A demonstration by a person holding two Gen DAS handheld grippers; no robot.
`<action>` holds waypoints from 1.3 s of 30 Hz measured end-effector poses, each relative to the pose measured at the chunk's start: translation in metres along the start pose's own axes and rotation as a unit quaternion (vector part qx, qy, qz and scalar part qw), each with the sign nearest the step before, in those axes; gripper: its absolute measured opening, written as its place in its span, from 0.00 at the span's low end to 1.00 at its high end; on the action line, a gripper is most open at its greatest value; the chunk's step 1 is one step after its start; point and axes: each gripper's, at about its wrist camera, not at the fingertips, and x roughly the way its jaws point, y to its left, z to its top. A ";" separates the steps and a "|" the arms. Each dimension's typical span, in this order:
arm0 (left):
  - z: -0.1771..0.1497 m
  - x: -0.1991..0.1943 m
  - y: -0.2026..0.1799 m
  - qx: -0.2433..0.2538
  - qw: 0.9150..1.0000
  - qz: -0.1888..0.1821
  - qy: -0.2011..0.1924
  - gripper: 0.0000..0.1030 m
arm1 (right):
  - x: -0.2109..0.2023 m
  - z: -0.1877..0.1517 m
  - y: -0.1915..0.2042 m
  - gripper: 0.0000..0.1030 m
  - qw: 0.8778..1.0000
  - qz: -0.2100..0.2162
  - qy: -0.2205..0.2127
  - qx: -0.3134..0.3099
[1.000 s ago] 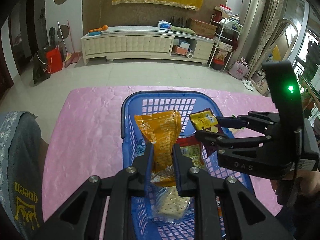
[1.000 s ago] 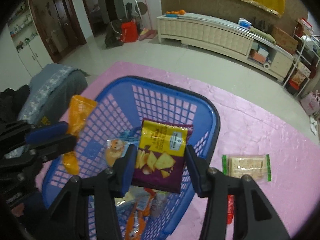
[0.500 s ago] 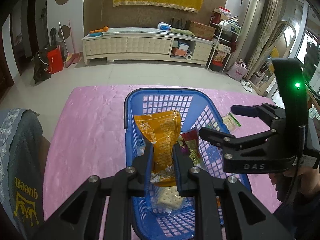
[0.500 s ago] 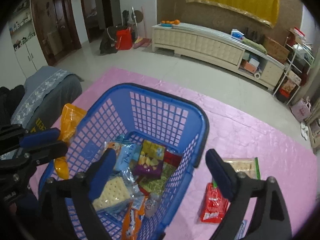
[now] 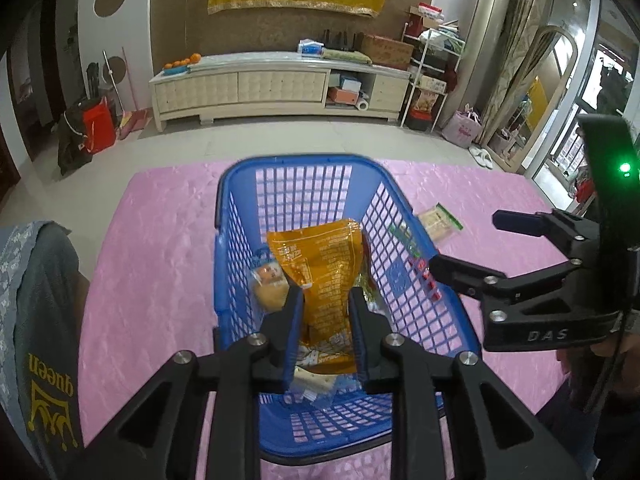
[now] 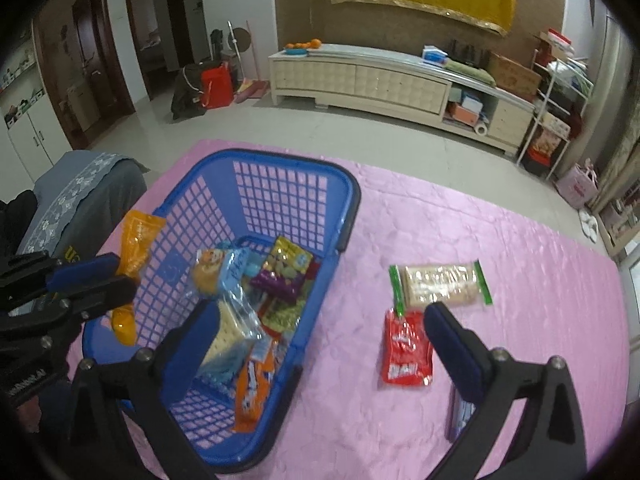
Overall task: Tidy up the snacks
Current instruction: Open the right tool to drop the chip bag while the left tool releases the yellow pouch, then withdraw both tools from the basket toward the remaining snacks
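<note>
A blue plastic basket (image 5: 304, 168) (image 6: 344, 216) stands on a pink cloth and holds several snack packs. My left gripper (image 5: 324, 300) is shut on an orange snack bag (image 5: 320, 272) and holds it upright above the basket; the bag also shows in the right wrist view (image 6: 138, 240). My right gripper (image 6: 320, 324) is open and empty, above the basket's right rim and the cloth; it also shows in the left wrist view (image 5: 472, 248). The purple and yellow chips bag (image 6: 286, 270) lies inside the basket.
On the cloth right of the basket lie a red packet (image 6: 406, 350), a clear cracker pack with green ends (image 6: 440, 286) and a bluish packet (image 6: 460, 416) near the right finger. A grey-draped chair (image 6: 80, 196) stands at the left. A long cabinet (image 6: 360, 78) stands across the floor.
My right gripper opened and dropped the chips bag into the basket, then drew back to the right. My left gripper keeps the orange bag over the basket.
</note>
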 end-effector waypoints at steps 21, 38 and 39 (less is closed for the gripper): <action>-0.008 -0.002 0.016 0.013 0.999 0.020 -0.031 0.64 | 0.003 -0.006 -0.001 1.00 1.000 -0.004 0.000 0.021; -0.020 -0.039 -0.054 0.061 0.997 0.002 -0.042 0.79 | -0.066 -0.032 -0.037 1.00 0.999 -0.007 -0.032 0.040; -0.020 -0.040 -0.063 0.066 0.997 0.000 -0.043 0.79 | -0.071 -0.034 -0.041 1.00 0.998 -0.009 -0.035 0.042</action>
